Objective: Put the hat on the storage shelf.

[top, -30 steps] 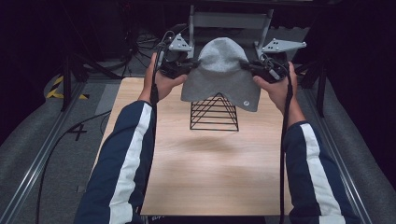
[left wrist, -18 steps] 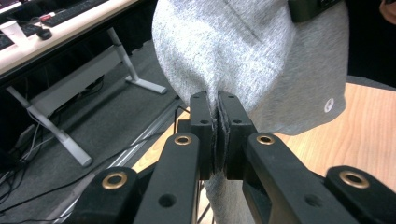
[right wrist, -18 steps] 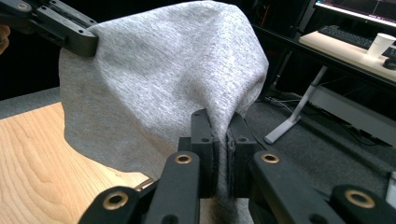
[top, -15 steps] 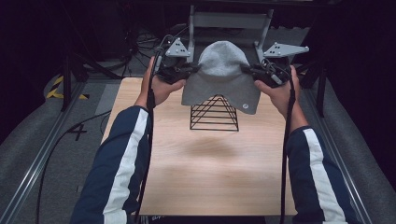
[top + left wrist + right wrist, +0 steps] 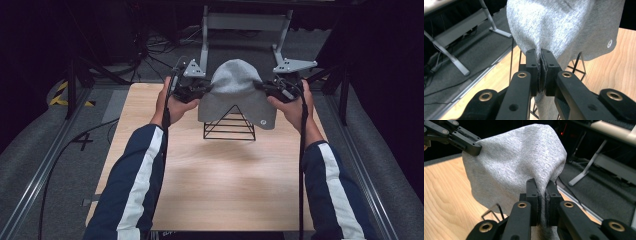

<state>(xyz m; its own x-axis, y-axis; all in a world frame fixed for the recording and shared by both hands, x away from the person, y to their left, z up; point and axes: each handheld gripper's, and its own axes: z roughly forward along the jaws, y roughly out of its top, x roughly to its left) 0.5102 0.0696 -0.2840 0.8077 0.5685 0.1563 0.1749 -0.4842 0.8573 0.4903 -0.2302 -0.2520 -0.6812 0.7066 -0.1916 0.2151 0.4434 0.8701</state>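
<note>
A grey knit beanie hangs stretched between both grippers above a black wire pyramid stand at the far middle of the wooden table. My left gripper is shut on the beanie's left edge; in the left gripper view its jaws pinch the grey fabric at the left gripper's tips. My right gripper is shut on the right edge, and in the right gripper view the cloth is clamped between the right gripper's jaws. The stand's tip is hidden under the beanie. The left gripper appears across the hat.
A grey metal frame stands beyond the table's far edge. Dark rails run along both sides of the table, with cables on the floor at the left. The near half of the wooden top is bare.
Both grippers have carried the beanie slightly away from the person and lower, so it now drapes over the top of the wire stand. Both stay shut on it.
</note>
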